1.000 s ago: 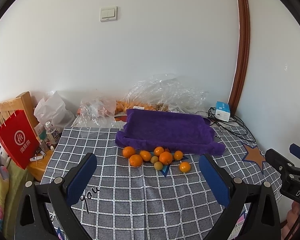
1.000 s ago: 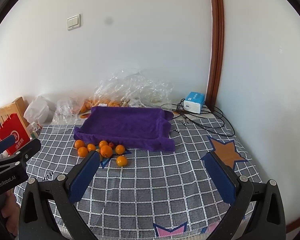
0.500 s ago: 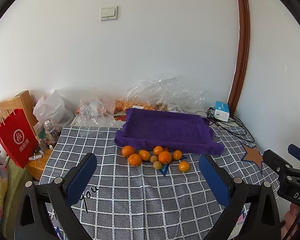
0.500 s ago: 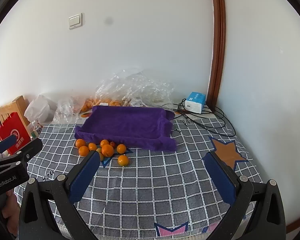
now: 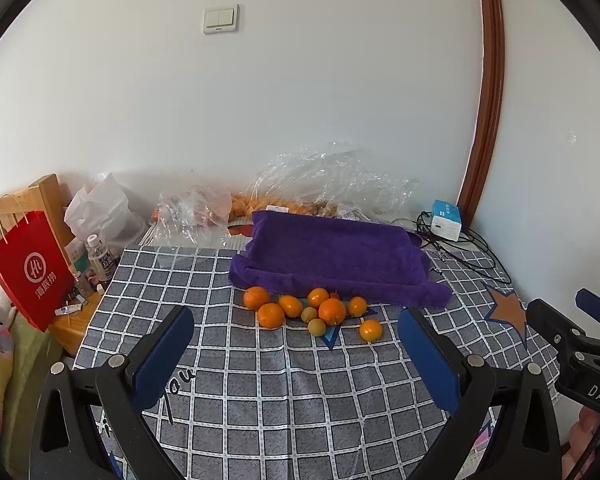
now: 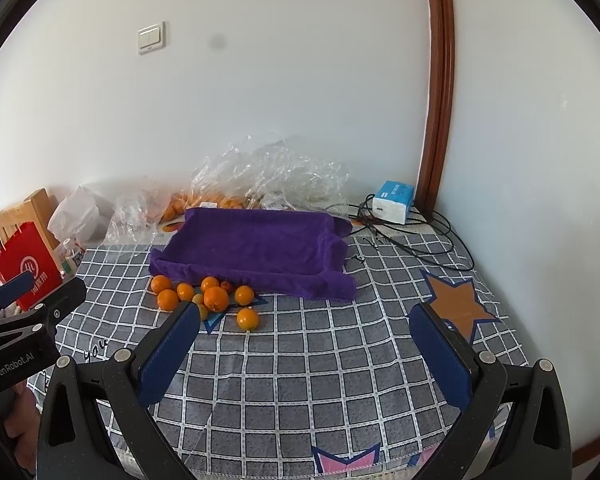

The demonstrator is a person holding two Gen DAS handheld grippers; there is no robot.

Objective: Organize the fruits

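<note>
Nine or so small round orange and yellow-green fruits (image 5: 312,312) bunched on the grey checked tablecloth (image 5: 284,392), touching the near edge of the purple towel-lined tray (image 5: 332,256). Left gripper (image 5: 296,354) and right gripper (image 6: 306,350) both hovering nearby, jaws spread wide, holding nothing.

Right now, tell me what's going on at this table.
A person holds a two-finger gripper in each hand over the checked tablecloth. The left gripper and the right gripper are both open and hold nothing. A cluster of oranges and smaller yellowish fruits lies loose on the cloth just in front of the tray covered by a purple towel. No fruit is in the tray, so the sorting hasn't started.
</note>
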